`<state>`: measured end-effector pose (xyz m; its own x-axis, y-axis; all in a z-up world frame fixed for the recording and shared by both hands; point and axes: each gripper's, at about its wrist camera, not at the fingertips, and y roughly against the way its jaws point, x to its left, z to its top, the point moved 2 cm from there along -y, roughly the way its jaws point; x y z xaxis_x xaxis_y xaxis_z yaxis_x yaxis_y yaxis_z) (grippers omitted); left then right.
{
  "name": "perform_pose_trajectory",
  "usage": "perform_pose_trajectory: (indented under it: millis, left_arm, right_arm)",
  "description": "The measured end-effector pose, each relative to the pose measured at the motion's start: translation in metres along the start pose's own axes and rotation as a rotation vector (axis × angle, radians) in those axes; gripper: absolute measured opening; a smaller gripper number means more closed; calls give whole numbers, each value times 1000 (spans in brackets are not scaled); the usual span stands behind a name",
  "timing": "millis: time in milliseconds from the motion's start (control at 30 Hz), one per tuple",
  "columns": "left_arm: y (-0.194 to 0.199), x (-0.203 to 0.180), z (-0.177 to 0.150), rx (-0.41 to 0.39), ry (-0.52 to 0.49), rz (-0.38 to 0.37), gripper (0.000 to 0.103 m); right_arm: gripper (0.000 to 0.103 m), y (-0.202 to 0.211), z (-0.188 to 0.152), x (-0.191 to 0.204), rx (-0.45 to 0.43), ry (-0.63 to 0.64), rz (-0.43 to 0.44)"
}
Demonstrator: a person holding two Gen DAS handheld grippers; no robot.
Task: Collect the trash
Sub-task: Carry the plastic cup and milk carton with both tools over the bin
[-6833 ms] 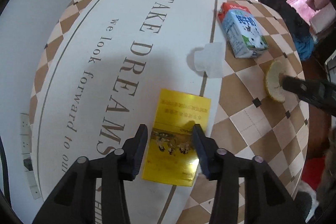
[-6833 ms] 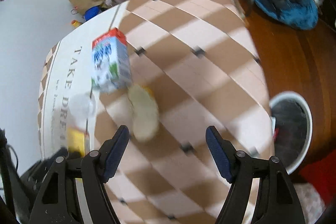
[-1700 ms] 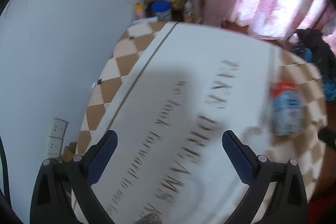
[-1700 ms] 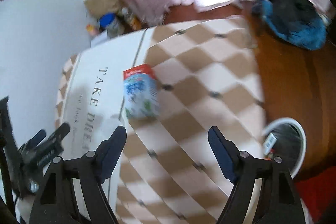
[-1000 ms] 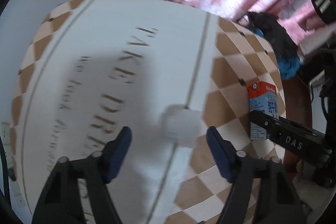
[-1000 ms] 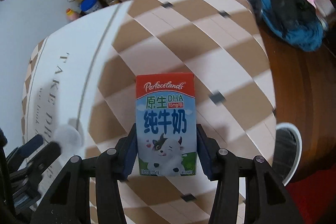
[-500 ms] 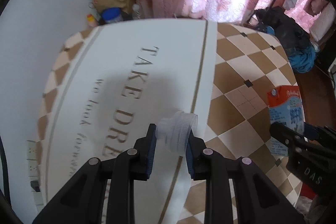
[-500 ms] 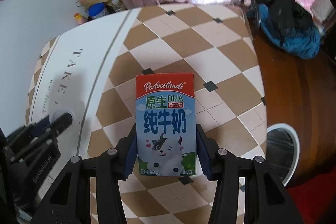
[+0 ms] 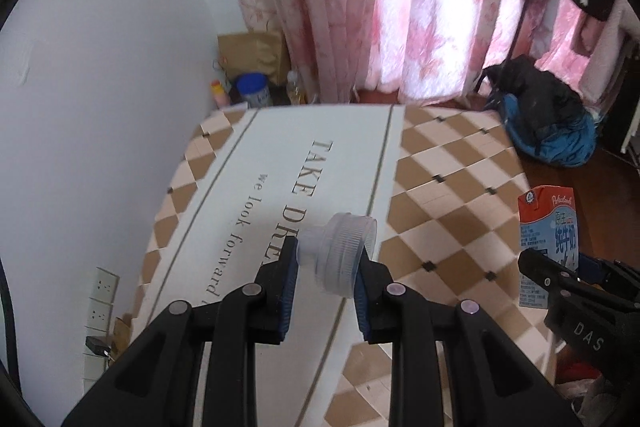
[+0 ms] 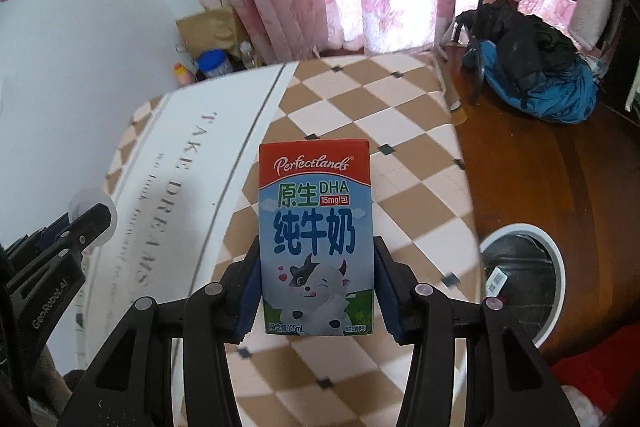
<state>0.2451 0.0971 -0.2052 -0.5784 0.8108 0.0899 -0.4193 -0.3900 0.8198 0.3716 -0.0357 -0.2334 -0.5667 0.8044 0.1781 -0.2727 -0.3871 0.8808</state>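
Left wrist view: the left tool [image 9: 326,267] is clamped on a clear plastic cap [image 9: 340,253], held clear above the tabletop [image 9: 440,163]. Its jaws closed in within the last second and the cap now sits between the pads. The grip is near the cap's edge and the cap sits tilted; judged risk: the smooth ribbed plastic could twist and pop out during the carry.

Right wrist view: the right tool [image 10: 316,291] is clamped on an upright milk carton [image 10: 316,239], pads on its two side faces, off the tabletop. Risk: the thin card may crush or slide if squeezed harder. The bin [image 10: 520,275] stands on the floor just beside the tabletop's right edge; it has a dark liner with a small white scrap inside. A release short of the rim would drop trash on the floor.
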Motion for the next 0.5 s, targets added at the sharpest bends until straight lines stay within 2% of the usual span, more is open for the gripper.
perform_pose_trajectory:
  millis: [133,267,500]
  left_arm:
    - [36,-17,-1,-48,-22,-37,22]
    - [70,-50,4,-98,-77,-96,22]
    - [100,-138,12,-132,-177,-244,22]
  right_arm:
    - [52,45,-11,-18,-57,-42,19]
    - [52,94,-20,-52,-127,-95,24]
    - [52,158,-32,-132,-211,-219,-18]
